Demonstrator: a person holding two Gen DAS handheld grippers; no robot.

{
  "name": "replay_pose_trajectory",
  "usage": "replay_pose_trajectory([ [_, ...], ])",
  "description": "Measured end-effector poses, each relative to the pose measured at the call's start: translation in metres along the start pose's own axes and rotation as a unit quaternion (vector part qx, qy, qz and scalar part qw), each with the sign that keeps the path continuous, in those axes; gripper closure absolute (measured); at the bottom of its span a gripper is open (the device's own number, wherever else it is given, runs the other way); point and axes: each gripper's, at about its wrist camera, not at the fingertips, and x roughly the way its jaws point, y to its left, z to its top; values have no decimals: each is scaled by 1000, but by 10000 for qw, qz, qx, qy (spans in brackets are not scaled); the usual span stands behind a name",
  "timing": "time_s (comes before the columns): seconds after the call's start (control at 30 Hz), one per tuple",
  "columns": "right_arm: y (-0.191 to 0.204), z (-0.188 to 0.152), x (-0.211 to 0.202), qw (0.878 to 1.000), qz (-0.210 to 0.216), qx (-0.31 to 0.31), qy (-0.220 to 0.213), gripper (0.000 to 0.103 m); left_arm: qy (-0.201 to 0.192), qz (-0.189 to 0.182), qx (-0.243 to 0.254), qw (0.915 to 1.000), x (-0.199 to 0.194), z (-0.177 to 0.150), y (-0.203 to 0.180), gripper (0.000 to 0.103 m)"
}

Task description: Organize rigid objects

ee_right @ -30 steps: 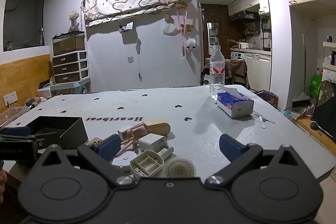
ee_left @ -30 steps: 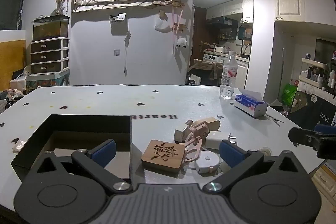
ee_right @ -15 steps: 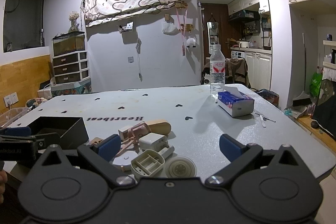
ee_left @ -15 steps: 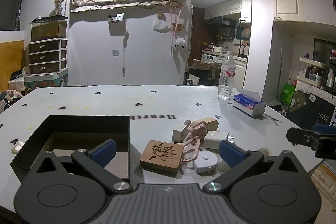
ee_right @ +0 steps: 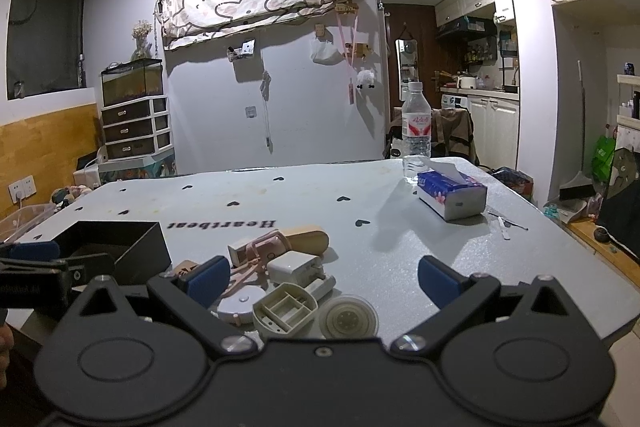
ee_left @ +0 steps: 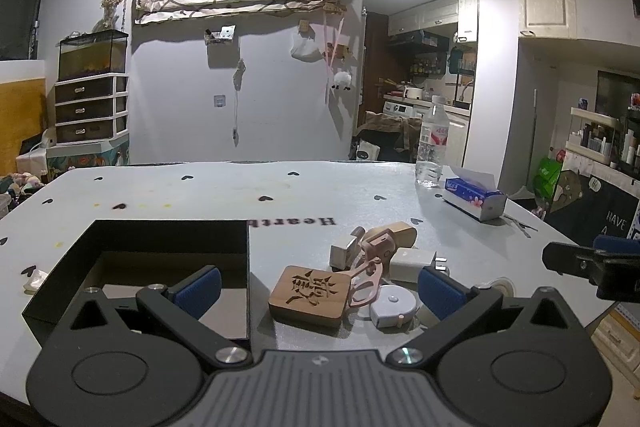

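A cluster of small rigid objects lies near the table's front edge: a carved wooden block (ee_left: 310, 291), a pink clip tool (ee_left: 370, 269), a white round tape measure (ee_left: 392, 307), a white charger (ee_left: 412, 259) and a wooden piece (ee_left: 394, 231). An open black box (ee_left: 132, 239) sits to their left. My left gripper (ee_left: 318, 291) stands open, hovering just before the wooden block. My right gripper (ee_right: 324, 279) is open above a beige compartment piece (ee_right: 285, 311) and a round disc (ee_right: 347, 315), with the charger (ee_right: 295, 267) ahead. Neither gripper holds anything.
A water bottle (ee_right: 416, 131) and a blue tissue pack (ee_right: 452, 194) stand at the far right of the grey table (ee_right: 280, 199). The black box (ee_right: 116, 245) shows at left in the right wrist view. Thin sticks (ee_right: 506, 225) lie near the right edge.
The left wrist view has shifted slightly, the box and objects sliding a little left. The right gripper has barely moved. Both stay open.
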Motion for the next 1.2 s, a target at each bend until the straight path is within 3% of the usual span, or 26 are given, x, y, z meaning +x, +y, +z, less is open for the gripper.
replay_pose_trajectory([
  [1.2, 2, -2, 3, 10000, 9, 1, 11, 2, 6, 2, 14, 10000, -3, -4, 2, 0],
])
